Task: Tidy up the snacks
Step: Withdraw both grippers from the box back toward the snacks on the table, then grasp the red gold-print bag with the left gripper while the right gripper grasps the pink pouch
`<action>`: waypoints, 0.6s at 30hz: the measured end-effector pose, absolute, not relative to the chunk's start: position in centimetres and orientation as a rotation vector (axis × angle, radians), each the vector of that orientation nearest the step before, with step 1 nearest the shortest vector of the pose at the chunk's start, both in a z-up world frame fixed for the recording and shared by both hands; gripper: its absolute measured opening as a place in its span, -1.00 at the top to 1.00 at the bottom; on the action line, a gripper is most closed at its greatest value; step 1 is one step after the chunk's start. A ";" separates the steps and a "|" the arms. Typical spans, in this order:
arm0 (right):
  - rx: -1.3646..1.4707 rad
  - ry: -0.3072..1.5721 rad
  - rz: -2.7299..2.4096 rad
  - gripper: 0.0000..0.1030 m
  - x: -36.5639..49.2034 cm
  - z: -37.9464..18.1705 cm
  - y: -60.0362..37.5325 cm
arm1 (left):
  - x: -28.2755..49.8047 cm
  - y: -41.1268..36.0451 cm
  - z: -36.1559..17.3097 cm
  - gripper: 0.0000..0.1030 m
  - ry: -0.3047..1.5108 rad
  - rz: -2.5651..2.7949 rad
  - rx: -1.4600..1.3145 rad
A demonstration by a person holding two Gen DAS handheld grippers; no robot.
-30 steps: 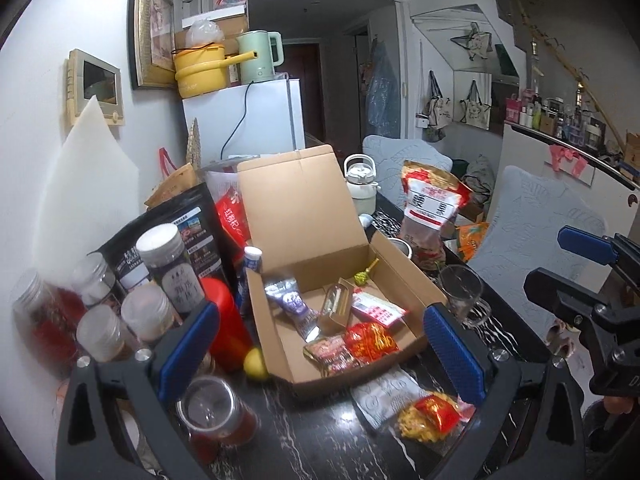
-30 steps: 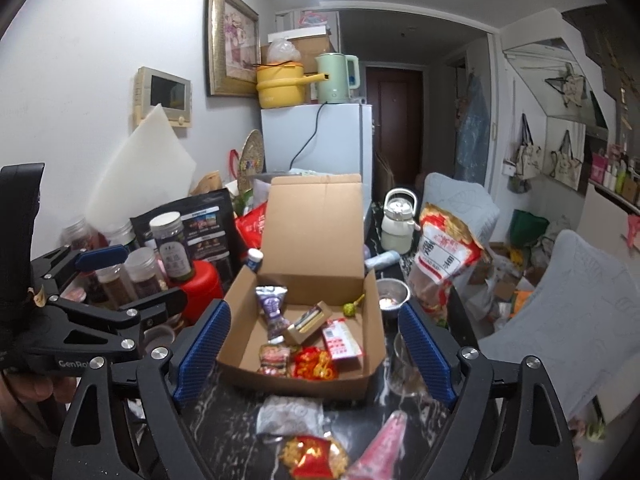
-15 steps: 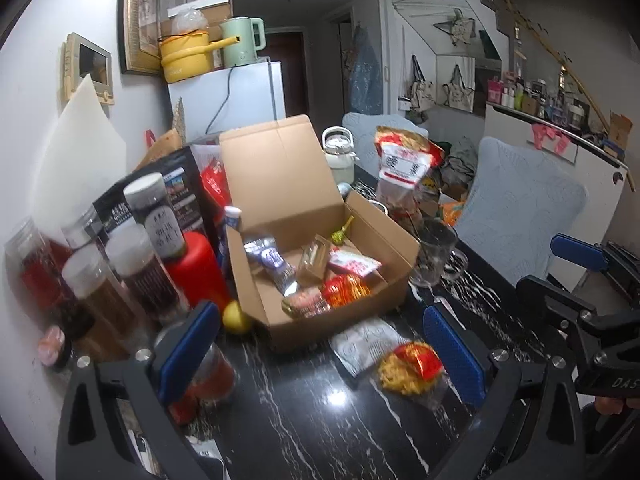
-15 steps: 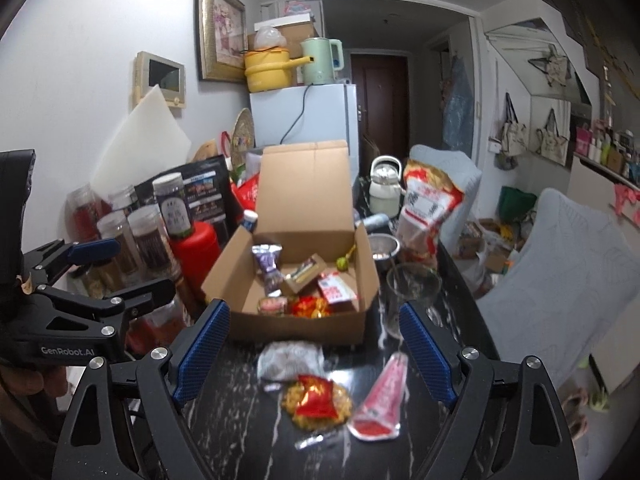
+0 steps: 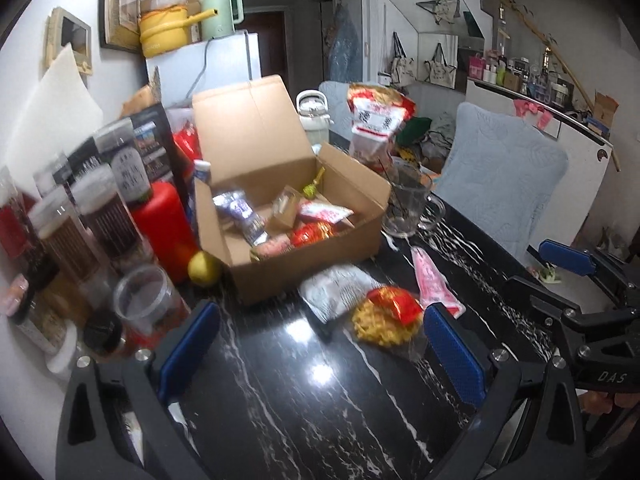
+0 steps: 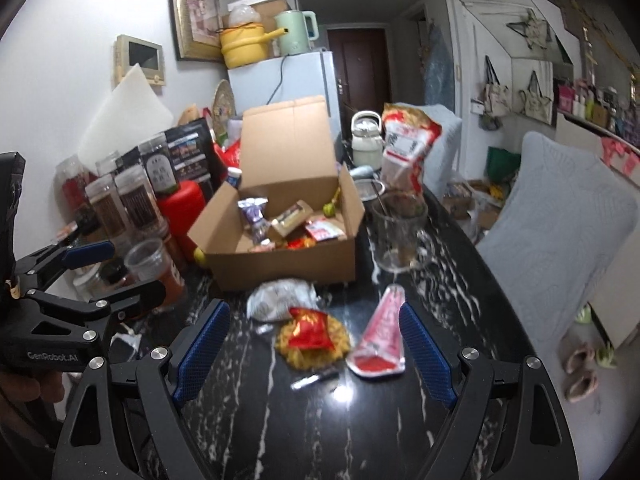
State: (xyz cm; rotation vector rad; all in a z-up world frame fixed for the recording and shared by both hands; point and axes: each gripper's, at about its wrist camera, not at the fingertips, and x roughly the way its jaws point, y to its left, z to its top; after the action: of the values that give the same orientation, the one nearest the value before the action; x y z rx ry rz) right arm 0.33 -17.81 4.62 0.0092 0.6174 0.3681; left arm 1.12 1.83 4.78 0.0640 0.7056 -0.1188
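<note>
Three loose snack packets lie on the black marble desk (image 6: 400, 420) in front of the open cardboard box (image 6: 288, 258): a clear bag of yellow snacks with a red label (image 6: 311, 338), a silver-white packet (image 6: 280, 300) touching it at its 11 o'clock, and a red-and-white packet (image 6: 380, 338) just beside it at 3 o'clock. In the left wrist view the same yellow snack bag (image 5: 386, 318) sits near the lower middle, with the silver-white packet (image 5: 340, 290) at its 10 o'clock and the red-and-white packet (image 5: 434, 280) at its 2 o'clock.

The box (image 5: 304, 252) stands with its lid upright and holds several small wrapped snacks, among them a purple packet (image 6: 254, 216) and a red one (image 5: 312, 234). A glass mug (image 6: 398, 236) stands at the box's 3 o'clock; a large red-and-yellow bag (image 6: 404, 144) rises behind the mug. Spice jars (image 6: 128, 204) and a red container (image 5: 164, 220) crowd the box's 9 o'clock side, with a yellow fruit (image 5: 204, 268) at its near left corner.

The right gripper (image 6: 312, 356) hangs spread wide over the loose packets, grasping nothing. The left gripper (image 5: 320, 354) is likewise spread wide and empty above bare desk.
</note>
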 end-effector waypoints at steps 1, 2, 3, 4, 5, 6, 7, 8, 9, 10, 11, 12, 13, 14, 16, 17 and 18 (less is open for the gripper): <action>0.011 0.621 0.365 -0.69 0.2 4.1 -17.9 | 1.1 1.8 4.3 -1.00 0.716 -0.124 0.061; 0.012 0.626 0.363 -0.69 0.1 3.8 -18.0 | 1.1 1.7 3.8 -1.00 0.723 -0.128 0.059; 0.012 0.634 0.361 -0.69 0.2 3.4 -18.0 | 1.1 1.6 3.4 -1.00 0.727 -0.130 0.059; 0.016 0.646 0.360 -0.69 0.2 2.9 -18.0 | 1.1 1.5 3.0 -1.00 0.732 -0.132 0.059; 0.022 0.658 0.359 -0.69 0.2 2.4 -18.0 | 1.1 1.4 2.5 -1.00 0.737 -0.135 0.057; 0.027 0.664 0.359 -0.69 0.2 2.1 -18.0 | 1.1 1.3 2.1 -1.00 0.740 -0.138 0.055; 0.031 0.674 0.360 -0.69 0.2 1.6 -18.1 | 1.2 1.3 1.7 -1.00 0.743 -0.140 0.052; 0.032 0.681 0.360 -0.69 0.3 1.2 -18.1 | 1.2 1.2 1.3 -1.00 0.744 -0.139 0.050; 0.032 0.687 0.356 -0.69 0.3 0.8 -18.1 | 1.2 1.2 0.9 -1.00 0.741 -0.138 0.049; 0.031 0.691 0.352 -0.69 0.3 0.5 -18.0 | 1.2 1.2 0.7 -1.00 0.740 -0.135 0.048; 0.030 0.696 0.350 -0.69 0.4 0.1 -18.0 | 1.2 1.3 0.3 -1.00 0.740 -0.130 0.045; 0.031 0.701 0.351 -0.69 0.5 -0.2 -18.0 | 1.4 1.4 0.0 -1.00 0.745 -0.122 0.038; 0.032 0.708 0.352 -0.69 0.6 -0.6 -18.0 | 1.5 1.4 -0.2 -1.00 0.750 -0.118 0.033; 0.034 0.715 0.352 -0.69 0.7 -0.9 -18.0 | 1.7 1.5 -0.5 -1.00 0.753 -0.120 0.028; 0.042 0.726 0.348 -0.69 1.0 -1.5 -18.1 | 2.0 1.4 -0.9 -1.00 0.758 -0.138 0.023; 0.045 0.731 0.345 -0.69 1.1 -1.7 -18.2 | 2.2 1.3 -1.0 -1.00 0.762 -0.145 0.022; 0.050 0.739 0.339 -0.69 1.3 -2.0 -18.3 | 2.4 1.1 -1.2 -1.00 0.769 -0.154 0.021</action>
State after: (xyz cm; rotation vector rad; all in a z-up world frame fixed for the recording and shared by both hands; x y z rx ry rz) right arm 1.33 -18.33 -2.04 0.0502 0.7392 0.3391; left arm 2.45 1.06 -1.22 0.0212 0.7691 -0.1545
